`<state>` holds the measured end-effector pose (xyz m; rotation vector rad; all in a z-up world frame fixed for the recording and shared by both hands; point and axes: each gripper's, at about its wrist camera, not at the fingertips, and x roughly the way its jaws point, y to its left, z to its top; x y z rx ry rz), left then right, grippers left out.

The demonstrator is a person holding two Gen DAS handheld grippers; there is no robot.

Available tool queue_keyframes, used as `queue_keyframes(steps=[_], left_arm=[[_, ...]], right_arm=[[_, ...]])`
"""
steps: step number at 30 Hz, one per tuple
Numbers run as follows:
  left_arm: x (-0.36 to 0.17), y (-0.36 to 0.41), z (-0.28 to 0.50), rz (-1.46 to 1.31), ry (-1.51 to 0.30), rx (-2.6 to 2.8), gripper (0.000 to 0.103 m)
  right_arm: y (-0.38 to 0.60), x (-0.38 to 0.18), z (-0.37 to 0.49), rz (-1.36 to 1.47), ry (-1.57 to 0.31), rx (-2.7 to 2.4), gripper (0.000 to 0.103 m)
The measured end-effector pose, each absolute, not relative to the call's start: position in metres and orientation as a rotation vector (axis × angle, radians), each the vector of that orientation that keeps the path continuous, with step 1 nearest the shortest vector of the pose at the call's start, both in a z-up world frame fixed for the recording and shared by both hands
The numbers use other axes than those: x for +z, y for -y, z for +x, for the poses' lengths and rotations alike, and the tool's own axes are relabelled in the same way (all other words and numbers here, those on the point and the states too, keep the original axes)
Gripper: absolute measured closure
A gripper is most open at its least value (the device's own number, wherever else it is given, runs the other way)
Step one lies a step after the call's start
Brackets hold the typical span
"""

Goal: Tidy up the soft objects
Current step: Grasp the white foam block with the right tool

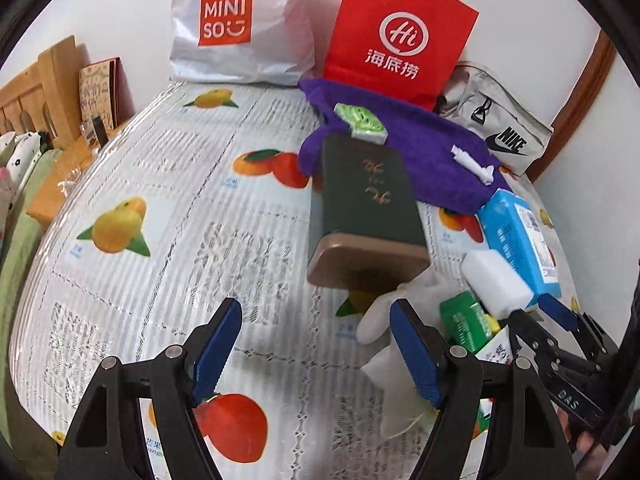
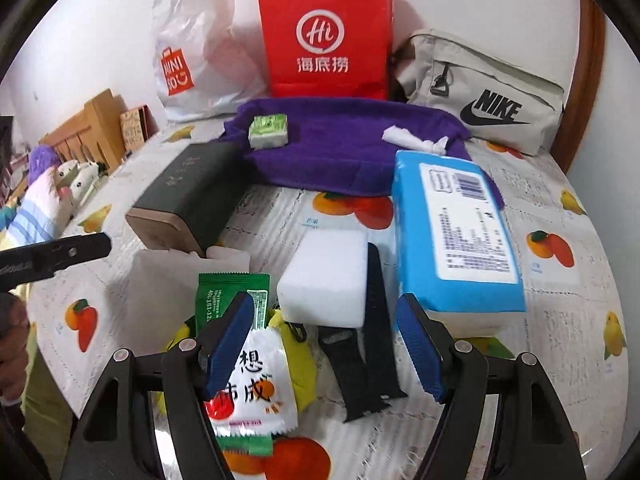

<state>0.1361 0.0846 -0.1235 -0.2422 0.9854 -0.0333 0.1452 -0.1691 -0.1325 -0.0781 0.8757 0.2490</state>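
Fingers (image 2: 328, 344) spread, empty, over sponge (image 2: 324, 276), purple towel (image 2: 340, 144) behind.

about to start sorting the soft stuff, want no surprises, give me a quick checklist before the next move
1. left gripper open and empty: ok.
2. right gripper open and empty: ok.
3. white sponge free on top, nothing resting on it: ok.
4. purple towel clear to lift: not ok, a green packet and a twist of white paper lie on it.
5. blue tissue pack off the towel: not ok, its far end overlaps it.
6. whether the red bag is empty: cannot tell.
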Motion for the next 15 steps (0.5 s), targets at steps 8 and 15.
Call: queue_keyframes(steps=[8, 15], left_arm=[[-0.141, -0.094, 0.137, -0.284, -1.008, -0.063, 0.028], [-0.147, -0.096, 0.137, -0.294, -1.015, -0.087, 0.028]], right_arm=[[0.160, -0.140, 0.157, -0.076, -0.888, 0.216, 0.031], [0.156, -0.150, 0.167, -0.091, -0.920, 0.183, 0.053]])
